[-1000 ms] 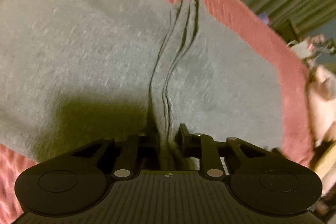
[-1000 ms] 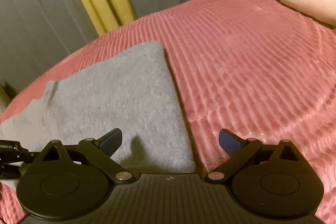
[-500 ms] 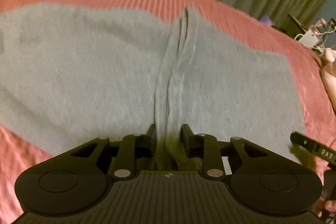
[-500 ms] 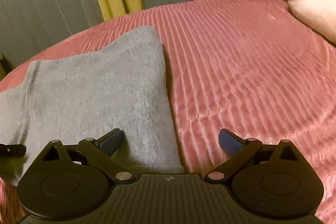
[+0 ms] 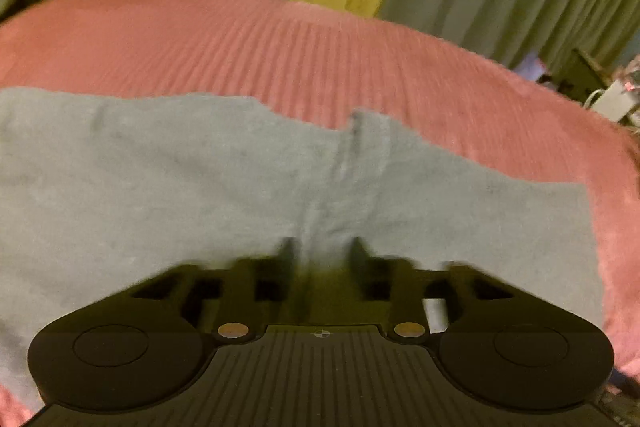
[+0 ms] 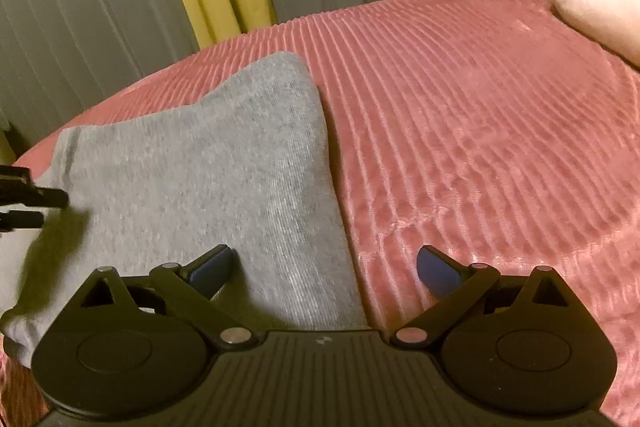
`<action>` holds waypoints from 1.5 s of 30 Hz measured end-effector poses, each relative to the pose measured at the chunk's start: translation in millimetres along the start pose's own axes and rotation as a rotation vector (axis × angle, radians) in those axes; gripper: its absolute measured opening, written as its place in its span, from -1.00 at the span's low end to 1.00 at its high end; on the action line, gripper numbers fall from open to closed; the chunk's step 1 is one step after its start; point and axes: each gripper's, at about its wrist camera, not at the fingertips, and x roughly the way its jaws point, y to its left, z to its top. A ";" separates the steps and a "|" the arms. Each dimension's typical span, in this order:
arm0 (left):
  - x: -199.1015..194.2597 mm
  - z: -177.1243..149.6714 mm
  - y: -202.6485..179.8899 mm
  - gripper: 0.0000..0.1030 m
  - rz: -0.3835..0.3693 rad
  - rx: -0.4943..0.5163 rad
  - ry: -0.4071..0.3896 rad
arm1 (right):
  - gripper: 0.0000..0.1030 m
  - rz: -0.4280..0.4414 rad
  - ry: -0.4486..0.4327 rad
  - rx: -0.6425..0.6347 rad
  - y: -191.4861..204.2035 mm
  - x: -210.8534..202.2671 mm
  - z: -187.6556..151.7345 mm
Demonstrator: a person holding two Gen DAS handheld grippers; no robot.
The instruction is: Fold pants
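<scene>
Our left gripper [image 5: 320, 251] sits low at the near edge of the grey pants [image 5: 200, 195], its jaws a narrow gap apart with a ridge of cloth between them; blur hides whether they pinch it. The pants spread left to right across the red bedspread [image 5: 280, 39], long axis crosswise to us. Our right gripper [image 6: 324, 263] hangs spread wide and empty over the pants' right edge, one finger above cloth, one above bedspread.
</scene>
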 end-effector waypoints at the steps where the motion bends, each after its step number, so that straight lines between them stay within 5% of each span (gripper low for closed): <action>1: -4.8 -0.9 -3.2 -0.82 0.026 0.016 -0.057 | 0.92 -0.001 -0.001 0.000 0.3 0.6 -0.1; 2: -12.2 -2.8 -6.9 -0.97 0.039 0.047 -0.127 | 0.92 -0.002 -0.004 0.001 0.3 1.3 -0.2; 5: -31.3 -7.9 -10.5 -0.97 0.078 0.132 -0.269 | 0.92 -0.005 -0.009 0.005 1.1 2.0 -0.5; 7: -27.2 -2.5 -5.5 -0.95 0.099 0.116 -0.220 | 0.92 -0.004 -0.009 0.006 1.0 3.0 -0.1; 9: -20.5 -0.9 2.8 -0.73 0.079 0.092 -0.146 | 0.92 -0.006 -0.007 0.005 1.5 3.4 0.4; 11: -20.9 -6.3 5.9 -0.27 0.020 0.075 -0.111 | 0.92 -0.009 -0.008 0.003 2.0 3.3 0.3; 13: -25.3 -14.1 1.8 -0.15 0.011 0.110 -0.122 | 0.92 -0.013 -0.009 -0.002 2.6 4.0 0.0; 21: -9.7 -30.3 -14.2 -0.12 0.081 0.236 -0.088 | 0.92 -0.027 -0.014 -0.018 4.8 6.0 -0.9; 33: -2.5 -44.9 -14.2 0.16 0.171 0.237 -0.103 | 0.92 -0.033 -0.015 -0.026 3.7 9.2 -1.4; 37: -22.9 -49.5 -2.7 0.14 0.228 0.170 -0.173 | 0.92 -0.030 -0.015 -0.023 2.4 9.3 -1.6; 39: -38.8 -55.0 11.4 0.18 0.188 0.116 -0.179 | 0.92 -0.030 -0.015 -0.023 2.2 9.4 -1.6; 42: -58.8 -76.6 26.7 0.46 0.026 0.071 -0.130 | 0.92 -0.029 -0.017 -0.023 1.9 10.0 -1.3; 45: -68.1 -109.9 27.0 0.59 -0.029 0.087 -0.115 | 0.92 -0.025 -0.019 -0.021 1.0 10.1 -0.8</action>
